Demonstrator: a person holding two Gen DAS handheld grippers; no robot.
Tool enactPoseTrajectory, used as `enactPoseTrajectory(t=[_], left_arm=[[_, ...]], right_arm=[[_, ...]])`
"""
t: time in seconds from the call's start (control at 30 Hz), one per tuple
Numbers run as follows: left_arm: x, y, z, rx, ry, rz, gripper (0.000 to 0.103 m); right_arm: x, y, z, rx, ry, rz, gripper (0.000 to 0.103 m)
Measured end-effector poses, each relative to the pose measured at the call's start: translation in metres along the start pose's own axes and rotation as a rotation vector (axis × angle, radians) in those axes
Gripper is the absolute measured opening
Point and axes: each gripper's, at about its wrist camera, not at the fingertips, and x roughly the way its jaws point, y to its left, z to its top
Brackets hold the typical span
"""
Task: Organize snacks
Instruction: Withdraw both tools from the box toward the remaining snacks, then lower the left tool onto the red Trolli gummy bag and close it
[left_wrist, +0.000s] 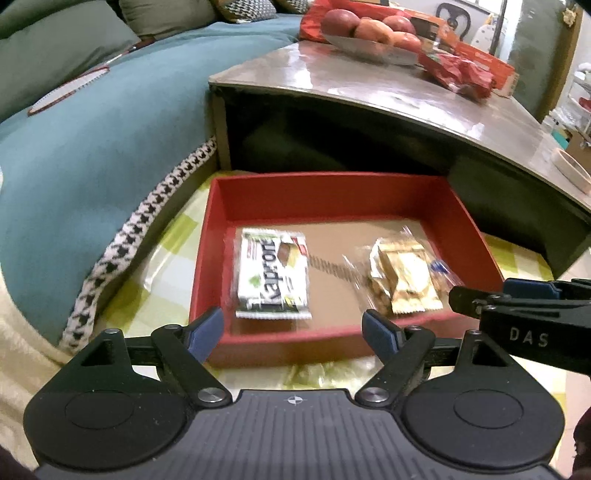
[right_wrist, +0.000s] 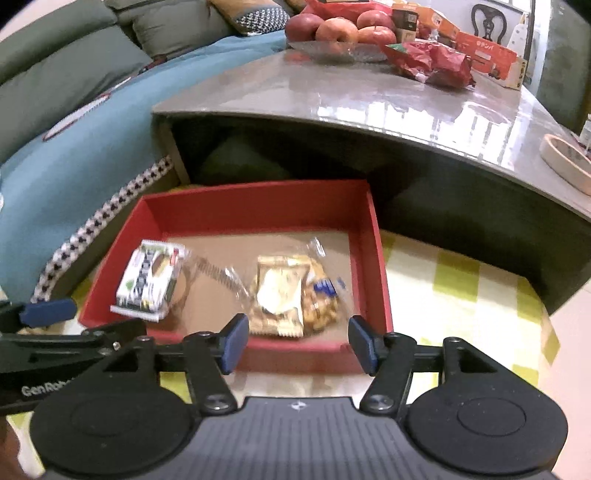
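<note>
Already two packs are lying in the box (left_wrist: 343, 192), both grippers (left_wrist: 293, 328) (right_wrist: 295, 343) gaping empty, red bags (right_wrist: 432, 62) still waiting on the table (right_wrist: 351, 99).

Setting: home living room. Evidence: teal sofa (left_wrist: 92, 155) with grey-green cushions (right_wrist: 74, 48); low glossy coffee table (right_wrist: 369, 107) carrying a glass bowl of apples (right_wrist: 340, 31), red snack bags (right_wrist: 436, 61) and an orange carton (right_wrist: 487, 55); dining chair (right_wrist: 487, 20) in background; checked yellow-green cloth (right_wrist: 461, 288) underfoot.
</note>
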Motion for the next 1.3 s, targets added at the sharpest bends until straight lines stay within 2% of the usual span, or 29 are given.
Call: enactPoseTrajectory(t=[0.43, 0.73, 0.87, 1.07, 1.2, 1.3], left_arm=[[-0.015, -0.008, -0.033, 0.048, 0.039, -0.047, 0.086], [-0.013, -0.026, -0.062, 0.145, 0.101, -0.114, 0.086], [-0.006, -0.037, -0.072, 0.213, 0.148, -0.181, 0.087], [-0.001, -0.038, -0.076, 0.376, 0.211, -0.350, 0.087], [0.006, -0.042, -0.077, 0.500, 0.208, -0.385, 0.088], [0.018, -0.048, -0.077, 0.551, 0.225, -0.428, 0.088]], right_arm=[[-0.028, -0.014, -0.039, 0.036, 0.044, -0.019, 0.066], [-0.045, -0.021, -0.067, 0.055, 0.069, -0.016, 0.066], [-0.052, -0.027, -0.075, 0.071, 0.077, -0.012, 0.066], [-0.059, -0.037, -0.084, 0.093, 0.087, 0.008, 0.067], [-0.052, -0.038, -0.086, 0.100, 0.116, 0.018, 0.067], [-0.046, -0.035, -0.086, 0.092, 0.137, 0.022, 0.067]])
